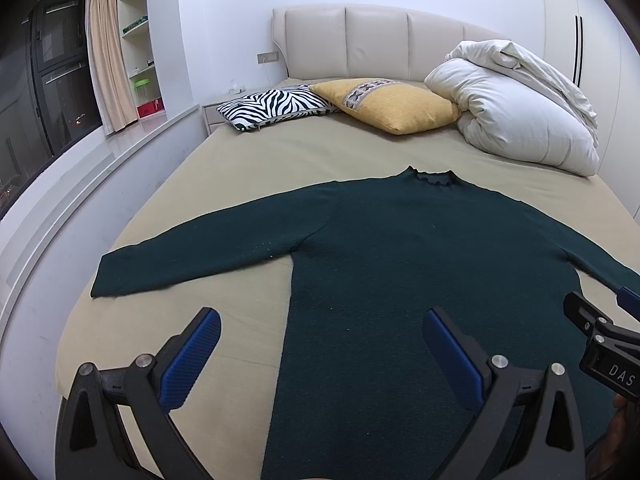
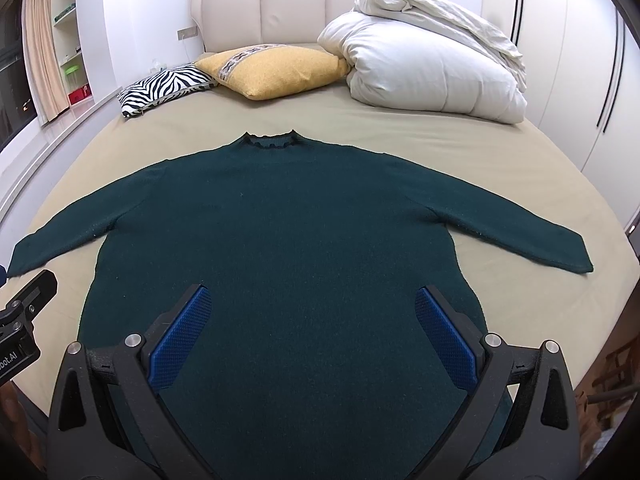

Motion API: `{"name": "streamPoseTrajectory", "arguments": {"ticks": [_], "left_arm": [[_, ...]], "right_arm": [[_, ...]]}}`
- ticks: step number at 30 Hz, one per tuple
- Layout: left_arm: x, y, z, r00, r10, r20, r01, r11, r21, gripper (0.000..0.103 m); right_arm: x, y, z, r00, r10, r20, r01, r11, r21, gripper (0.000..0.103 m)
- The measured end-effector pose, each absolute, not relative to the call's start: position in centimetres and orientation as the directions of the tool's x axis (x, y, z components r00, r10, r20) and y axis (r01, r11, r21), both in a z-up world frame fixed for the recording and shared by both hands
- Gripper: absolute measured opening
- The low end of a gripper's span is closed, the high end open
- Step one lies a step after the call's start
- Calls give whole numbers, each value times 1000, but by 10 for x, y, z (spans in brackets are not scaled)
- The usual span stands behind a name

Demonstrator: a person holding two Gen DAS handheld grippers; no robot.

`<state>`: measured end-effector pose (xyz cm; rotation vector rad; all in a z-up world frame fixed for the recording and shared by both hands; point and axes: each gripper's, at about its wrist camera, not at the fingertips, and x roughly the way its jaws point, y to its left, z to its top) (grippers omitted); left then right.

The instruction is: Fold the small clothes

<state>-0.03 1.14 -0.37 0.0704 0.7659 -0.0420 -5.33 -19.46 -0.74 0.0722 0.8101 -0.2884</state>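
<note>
Sweater (image 2: 280,216) flat on bed (image 2: 460,136), sleeves spread, collar toward pillows (image 2: 276,70) and bundled duvet (image 2: 432,68) at headboard. Left tongs (image 1: 320,354) and right tongs (image 2: 314,330) both spread wide, empty, above hem.

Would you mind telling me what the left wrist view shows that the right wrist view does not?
Only the left wrist view shows the dark window and the open left claw from behind. Only the right wrist view shows the sweater's right cuff and the open right claw from behind. Both share the green sweater, zebra pillow, yellow pillow and folded duvet.
</note>
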Motion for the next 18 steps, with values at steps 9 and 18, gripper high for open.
{"name": "streamPoseTrajectory", "arguments": {"ticks": [9,18], "left_arm": [[-1,8,-4,720,-13,-694,63,997,48,103],[-1,8,-4,720,-12,-694,62,997,48,103]], "right_arm": [[-53,-194,-7,652,-227,-724,281,959,-48,103],[-53,-194,-7,651,-228,-724,281,958,-50,103]]}}
